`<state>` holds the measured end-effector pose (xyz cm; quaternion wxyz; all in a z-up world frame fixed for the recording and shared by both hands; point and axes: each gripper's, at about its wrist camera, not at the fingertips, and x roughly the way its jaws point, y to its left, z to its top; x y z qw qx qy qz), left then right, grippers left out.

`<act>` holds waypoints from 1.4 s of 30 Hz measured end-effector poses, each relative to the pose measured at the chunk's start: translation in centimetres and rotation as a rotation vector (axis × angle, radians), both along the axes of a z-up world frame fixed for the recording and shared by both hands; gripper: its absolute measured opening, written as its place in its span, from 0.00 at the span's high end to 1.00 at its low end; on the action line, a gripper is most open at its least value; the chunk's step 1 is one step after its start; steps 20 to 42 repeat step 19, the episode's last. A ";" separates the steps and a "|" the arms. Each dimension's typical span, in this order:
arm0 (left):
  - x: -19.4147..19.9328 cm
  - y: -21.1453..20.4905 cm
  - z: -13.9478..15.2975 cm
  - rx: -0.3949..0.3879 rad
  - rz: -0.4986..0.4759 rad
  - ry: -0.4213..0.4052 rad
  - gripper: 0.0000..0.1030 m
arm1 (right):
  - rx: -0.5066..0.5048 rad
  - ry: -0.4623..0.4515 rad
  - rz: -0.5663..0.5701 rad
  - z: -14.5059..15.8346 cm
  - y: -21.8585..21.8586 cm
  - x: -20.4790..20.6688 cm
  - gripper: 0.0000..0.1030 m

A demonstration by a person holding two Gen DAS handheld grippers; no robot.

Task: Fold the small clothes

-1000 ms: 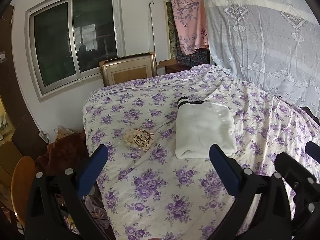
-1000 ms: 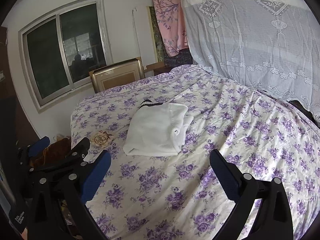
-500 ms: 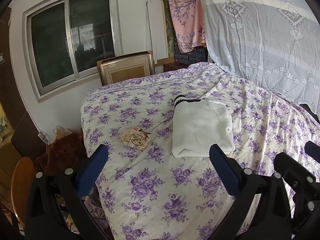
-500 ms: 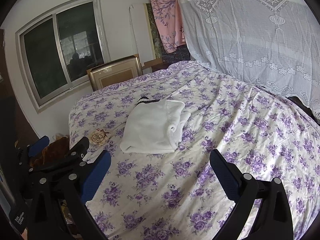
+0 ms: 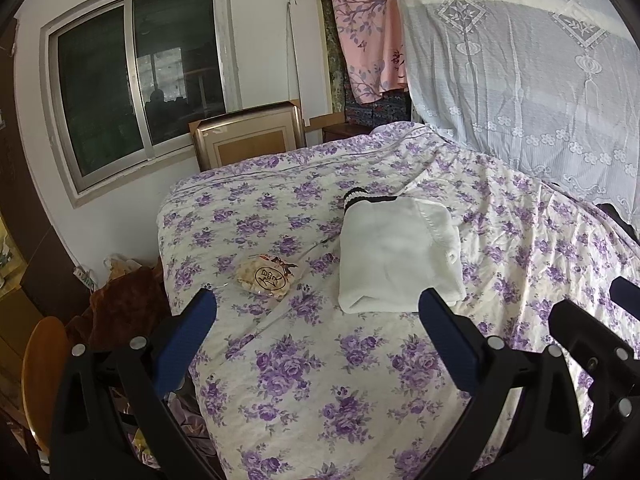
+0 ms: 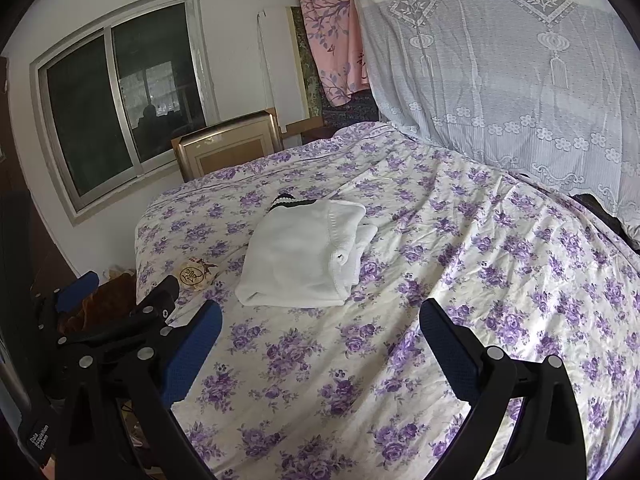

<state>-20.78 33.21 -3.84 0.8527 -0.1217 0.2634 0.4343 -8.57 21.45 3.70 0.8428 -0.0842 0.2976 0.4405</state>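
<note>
A white knitted garment (image 5: 394,256) with a black-striped cuff lies folded in a neat rectangle on the purple-flowered bedspread (image 5: 320,360). It also shows in the right wrist view (image 6: 304,254). My left gripper (image 5: 316,320) is open and empty, held above the bed's near part, short of the garment. My right gripper (image 6: 320,332) is open and empty, also short of the garment. The left gripper shows at the lower left of the right wrist view (image 6: 120,308).
A small clear packet of snacks (image 5: 266,278) lies on the bed left of the garment. A lace curtain (image 5: 520,80) hangs at the right. A framed panel (image 5: 248,140) leans under the window. A brown chair (image 5: 40,364) and clutter stand off the bed's left edge.
Both grippers have drawn back and tilted slightly; the garment sits a little farther off in both views. It has not moved on the bed.
</note>
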 end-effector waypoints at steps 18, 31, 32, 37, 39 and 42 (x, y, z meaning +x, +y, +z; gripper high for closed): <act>0.2 0.2 0.0 0.011 0.000 -0.002 0.04 | -0.006 -0.002 0.003 -0.1 0.1 0.2 0.03; 0.2 0.2 0.0 0.011 -0.001 -0.001 0.04 | -0.006 -0.001 0.004 -0.2 0.1 0.2 0.03; 0.2 0.2 0.0 0.011 -0.001 -0.001 0.04 | -0.006 -0.001 0.004 -0.2 0.1 0.2 0.03; 0.2 0.2 0.0 0.011 -0.001 -0.001 0.04 | -0.006 -0.001 0.004 -0.2 0.1 0.2 0.03; 0.2 0.2 0.0 0.011 -0.001 -0.001 0.04 | -0.006 -0.001 0.004 -0.2 0.1 0.2 0.03; 0.2 0.2 0.0 0.011 -0.001 -0.001 0.04 | -0.006 -0.001 0.004 -0.2 0.1 0.2 0.03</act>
